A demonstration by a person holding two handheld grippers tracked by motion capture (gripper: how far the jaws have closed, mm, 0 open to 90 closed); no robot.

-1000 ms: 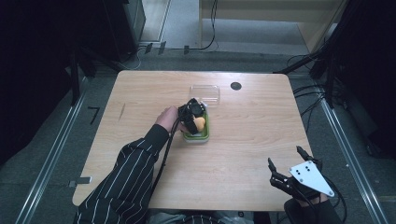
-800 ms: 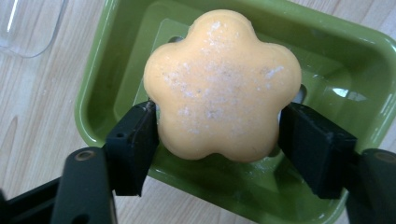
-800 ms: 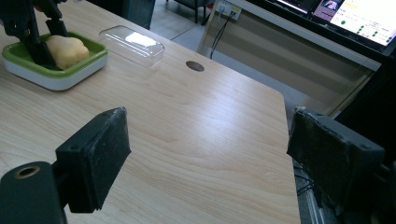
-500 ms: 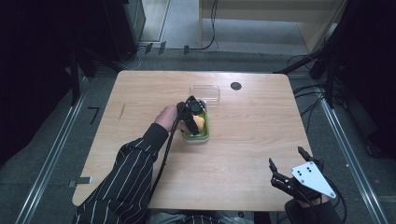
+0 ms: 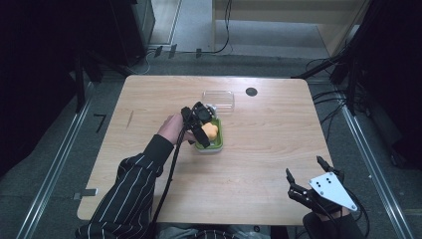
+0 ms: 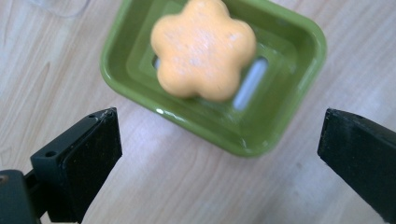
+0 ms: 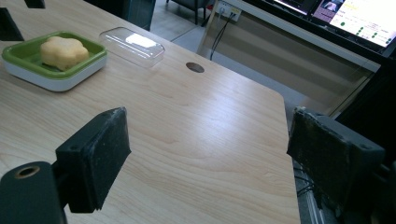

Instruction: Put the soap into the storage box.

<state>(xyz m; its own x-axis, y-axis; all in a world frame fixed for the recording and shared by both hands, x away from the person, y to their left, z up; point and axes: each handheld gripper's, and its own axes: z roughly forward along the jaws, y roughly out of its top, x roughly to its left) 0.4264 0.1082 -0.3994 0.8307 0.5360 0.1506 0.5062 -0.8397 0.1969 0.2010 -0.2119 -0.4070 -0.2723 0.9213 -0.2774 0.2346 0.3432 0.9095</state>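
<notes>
High view: the left tongs (image 5: 205,124) hang over a green dish (image 5: 211,136) near the middle of the wooden surface (image 5: 268,139), held by a hand (image 5: 171,128) on a striped sleeve (image 5: 130,194) that comes in from the near left. The dish is oblong, and its long axis runs roughly near to far. An orange flower-shaped soap (image 5: 210,131) lies in it, toward its far end. Just beyond the dish's far end lies a clear lid (image 5: 218,99), long axis left to right; whether it touches the dish cannot be told. A dark round hole (image 5: 251,91) sits right of the lid.

Left gripper view: the jaws of the left tongs (image 6: 219,154) stand wide apart above the surface, gripping nothing, with the dish (image 6: 261,135) and soap (image 6: 203,49) just past the tips.

Right gripper view: the right tongs (image 7: 210,154) are also spread wide and empty, over the near right corner of the surface. The dish (image 7: 51,74) with its soap (image 7: 63,52) sits well apart at far left, the lid (image 7: 133,45) just beside it.
</notes>
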